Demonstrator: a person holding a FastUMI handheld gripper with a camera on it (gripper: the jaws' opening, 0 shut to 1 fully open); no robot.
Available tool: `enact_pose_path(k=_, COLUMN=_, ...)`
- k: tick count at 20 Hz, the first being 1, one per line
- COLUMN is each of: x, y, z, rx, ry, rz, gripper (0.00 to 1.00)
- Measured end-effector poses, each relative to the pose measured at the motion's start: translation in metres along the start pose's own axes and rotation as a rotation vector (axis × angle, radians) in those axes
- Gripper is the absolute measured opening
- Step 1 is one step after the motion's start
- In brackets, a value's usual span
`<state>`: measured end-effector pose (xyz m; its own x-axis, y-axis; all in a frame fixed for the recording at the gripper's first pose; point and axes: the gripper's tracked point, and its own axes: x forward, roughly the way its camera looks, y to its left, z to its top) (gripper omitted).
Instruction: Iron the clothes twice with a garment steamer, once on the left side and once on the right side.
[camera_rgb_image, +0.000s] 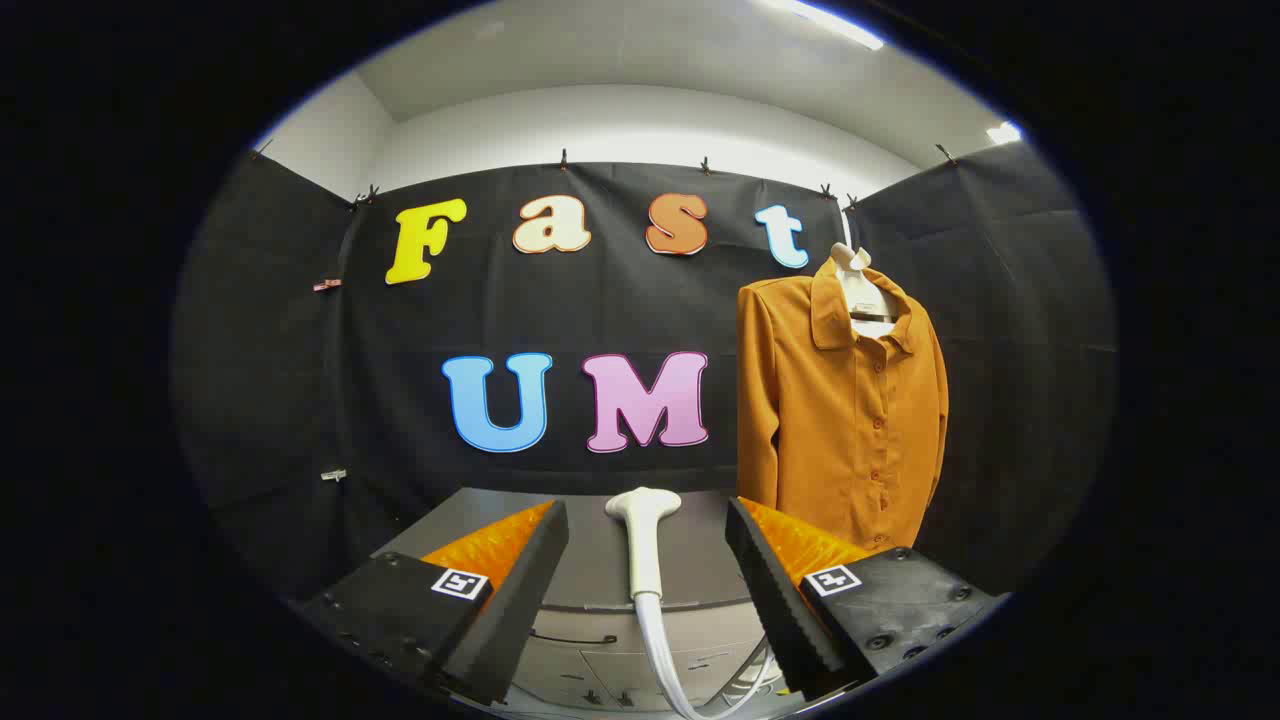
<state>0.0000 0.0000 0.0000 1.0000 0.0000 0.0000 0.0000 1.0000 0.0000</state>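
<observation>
Currently the gripper hangs with its two fingers spread wide, nothing clasped; neither finger touches anything. Between them, and a little ahead, stands the white plastic garment steamer head, upright, its flared nozzle on top and a pale ribbed hose curling down and away from its base. Steamer rests on or against a grey cabinet top; exact support cannot be told. Grey drawer fronts show below that surface, between the fingers.

Beyond the right finger, well apart from the steamer, a rust-orange long-sleeved button-up shirt hangs on a pale hanger against the black cloth wall. Collar open, front buttoned, sleeves hanging straight down. Shirt hem drops behind the right finger's tip.

White wall and ceiling above the cloth, a strip light overhead.
</observation>
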Motion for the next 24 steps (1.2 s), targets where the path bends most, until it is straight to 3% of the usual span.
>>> enact_pose_path(k=24, x=-0.013, y=0.018, z=-0.001, rx=-0.009, ry=-0.008, rz=0.037, gripper=0.99)
